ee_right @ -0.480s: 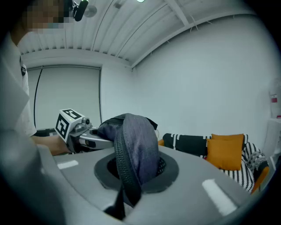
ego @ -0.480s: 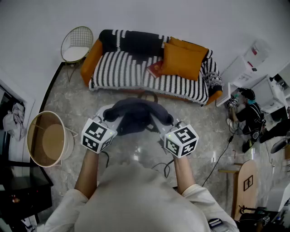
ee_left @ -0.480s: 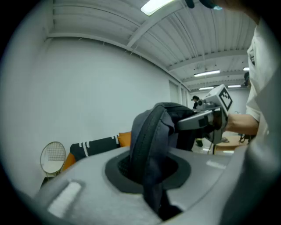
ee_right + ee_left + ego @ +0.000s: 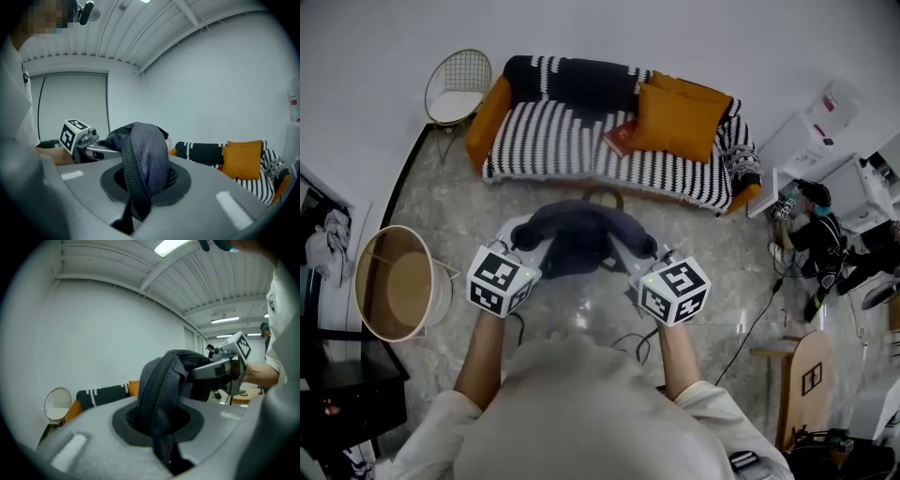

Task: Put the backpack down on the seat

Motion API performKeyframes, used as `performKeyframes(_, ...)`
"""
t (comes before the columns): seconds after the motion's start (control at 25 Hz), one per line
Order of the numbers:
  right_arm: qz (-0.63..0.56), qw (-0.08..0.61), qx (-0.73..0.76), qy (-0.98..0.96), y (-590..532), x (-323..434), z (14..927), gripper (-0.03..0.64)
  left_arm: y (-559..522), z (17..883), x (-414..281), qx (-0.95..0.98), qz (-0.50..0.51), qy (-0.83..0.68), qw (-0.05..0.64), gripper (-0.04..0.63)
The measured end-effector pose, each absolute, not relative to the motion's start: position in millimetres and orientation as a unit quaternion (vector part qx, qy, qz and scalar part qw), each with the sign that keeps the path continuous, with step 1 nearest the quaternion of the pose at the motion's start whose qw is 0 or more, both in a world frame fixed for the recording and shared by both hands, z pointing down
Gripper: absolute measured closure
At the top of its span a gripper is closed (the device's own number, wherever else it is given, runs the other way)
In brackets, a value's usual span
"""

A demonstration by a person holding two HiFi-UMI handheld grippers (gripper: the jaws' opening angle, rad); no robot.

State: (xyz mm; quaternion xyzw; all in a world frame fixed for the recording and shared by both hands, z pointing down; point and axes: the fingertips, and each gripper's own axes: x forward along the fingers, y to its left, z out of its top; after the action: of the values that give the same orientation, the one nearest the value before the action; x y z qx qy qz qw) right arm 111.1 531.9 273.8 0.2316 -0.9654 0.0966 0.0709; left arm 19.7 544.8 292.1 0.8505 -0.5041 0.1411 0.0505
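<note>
Marble floor (image 4: 441,206) is spreading below, with a striped sofa (image 4: 572,131) at twelve o'clock; left tongs (image 4: 528,242) and right tongs (image 4: 639,255) are clamping the backpack (image 4: 581,234), holding it up between them, short of the sofa

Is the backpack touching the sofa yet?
Apart. The head view shows a strip of floor between the backpack, held in the air, and the sofa.
</note>
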Motion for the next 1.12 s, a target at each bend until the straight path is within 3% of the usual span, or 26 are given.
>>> performKeyframes(1.12,0.121,0.077,0.196,-0.97,447,166,299,0.572,469,320,79,0.84,0.144,-0.516,0.078,0.551)
